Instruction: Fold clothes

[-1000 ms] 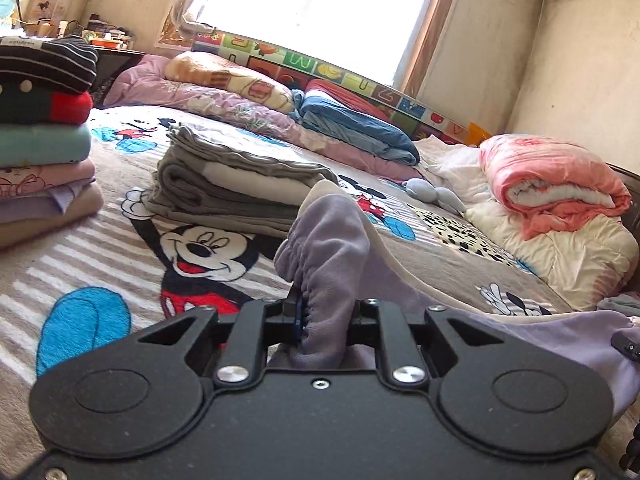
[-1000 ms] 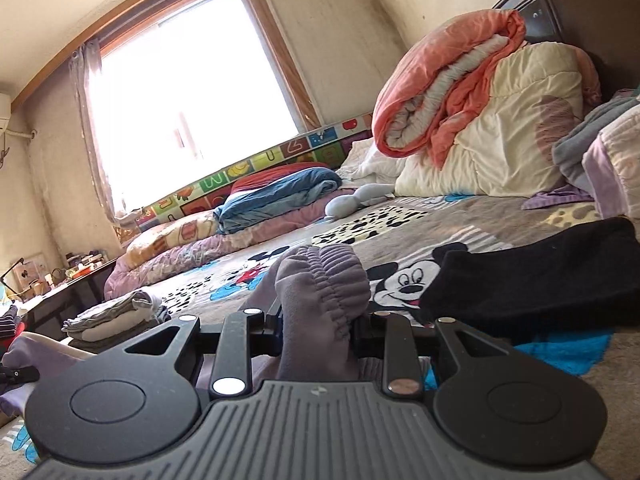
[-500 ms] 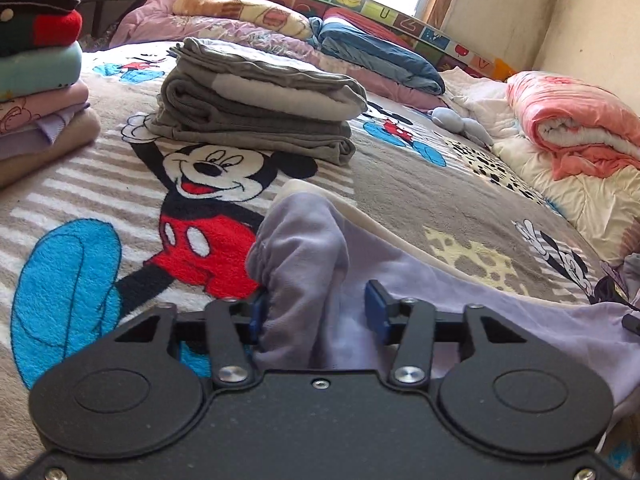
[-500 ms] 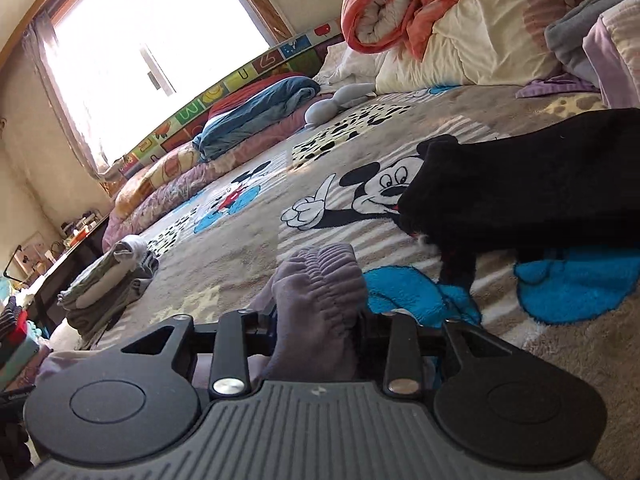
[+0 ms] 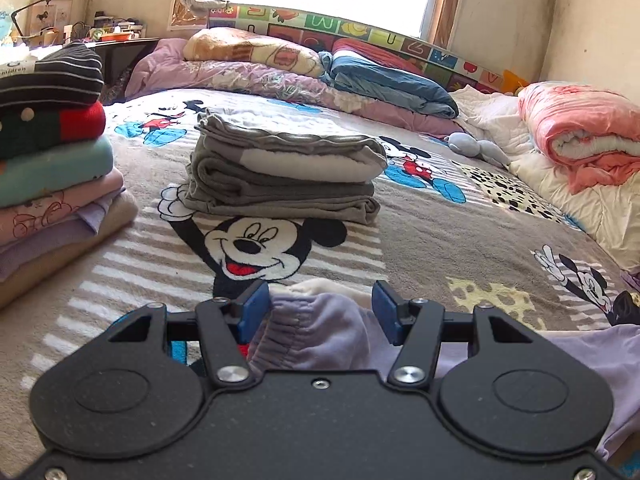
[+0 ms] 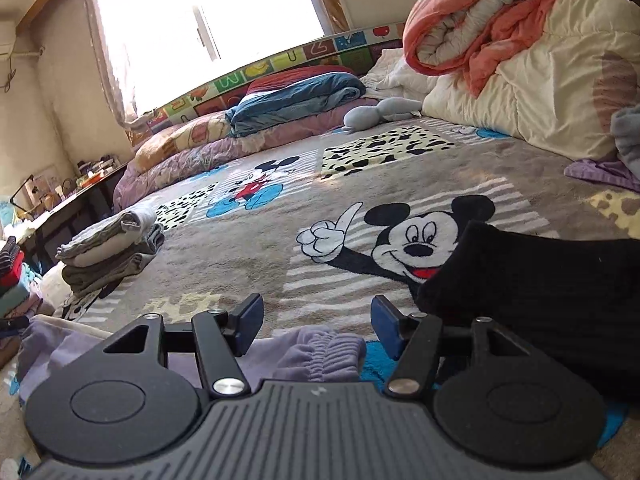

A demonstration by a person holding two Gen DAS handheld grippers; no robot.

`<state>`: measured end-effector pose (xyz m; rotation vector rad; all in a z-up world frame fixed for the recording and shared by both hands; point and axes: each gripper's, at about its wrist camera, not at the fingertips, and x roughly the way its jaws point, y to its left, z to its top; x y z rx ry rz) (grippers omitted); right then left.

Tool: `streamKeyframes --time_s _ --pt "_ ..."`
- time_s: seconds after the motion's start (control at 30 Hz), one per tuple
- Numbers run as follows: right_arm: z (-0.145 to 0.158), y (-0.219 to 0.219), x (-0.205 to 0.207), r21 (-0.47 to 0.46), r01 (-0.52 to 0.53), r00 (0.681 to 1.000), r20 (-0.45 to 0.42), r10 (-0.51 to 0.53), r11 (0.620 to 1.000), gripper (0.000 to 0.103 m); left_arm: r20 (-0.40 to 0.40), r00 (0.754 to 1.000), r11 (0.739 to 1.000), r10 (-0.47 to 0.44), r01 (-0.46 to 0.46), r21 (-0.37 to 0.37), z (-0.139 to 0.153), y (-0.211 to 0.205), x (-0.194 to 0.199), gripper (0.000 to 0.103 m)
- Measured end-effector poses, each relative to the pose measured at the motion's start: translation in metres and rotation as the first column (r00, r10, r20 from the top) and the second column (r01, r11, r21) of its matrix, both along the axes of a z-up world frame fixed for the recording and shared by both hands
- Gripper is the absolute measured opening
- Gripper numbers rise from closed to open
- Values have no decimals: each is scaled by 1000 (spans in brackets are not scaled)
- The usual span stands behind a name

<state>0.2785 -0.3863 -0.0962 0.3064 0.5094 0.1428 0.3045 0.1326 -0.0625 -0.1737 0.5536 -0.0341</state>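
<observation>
While both tongs stand wide open, holding nothing, your lilac trousers [image 5: 320, 332] lie on the bed blanket [image 5: 400, 216] between the left gripper [image 5: 320, 312] and right gripper [image 6: 316, 320]. Soft, light, limp fleece; grasp the gathered waistband corners.

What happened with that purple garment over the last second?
Both grippers let go: the left gripper and right gripper were clamped on the purple garment and now stand open, with it lowered onto the blanket. The grey folded pile stayed put.
</observation>
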Motion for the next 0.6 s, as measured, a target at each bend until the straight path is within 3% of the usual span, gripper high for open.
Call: streamKeyframes --time_s 0.17,0.2,0.27,0.5,0.6 --pt "12 10 13 -65 -20 1000 -4 20 998 60 76 997 998 13 -17 56 25 0 1 56" --pt "11 12 15 -68 -29 1000 -8 28 997 60 73 997 999 -11 8 40 25 -1 3 57" --pt "6 13 19 -62 -44 999 -31 42 997 60 35 998 998 -58 57 28 15 -5 11 59" --pt "-25 5 26 -21 -39 991 -128 36 999 61 -131 988 991 -82 95 91 -35 -13 41 59" --pt "-31 6 27 13 -62 990 -126 63 998 48 -172 980 990 -95 112 90 -49 -16 44 59"
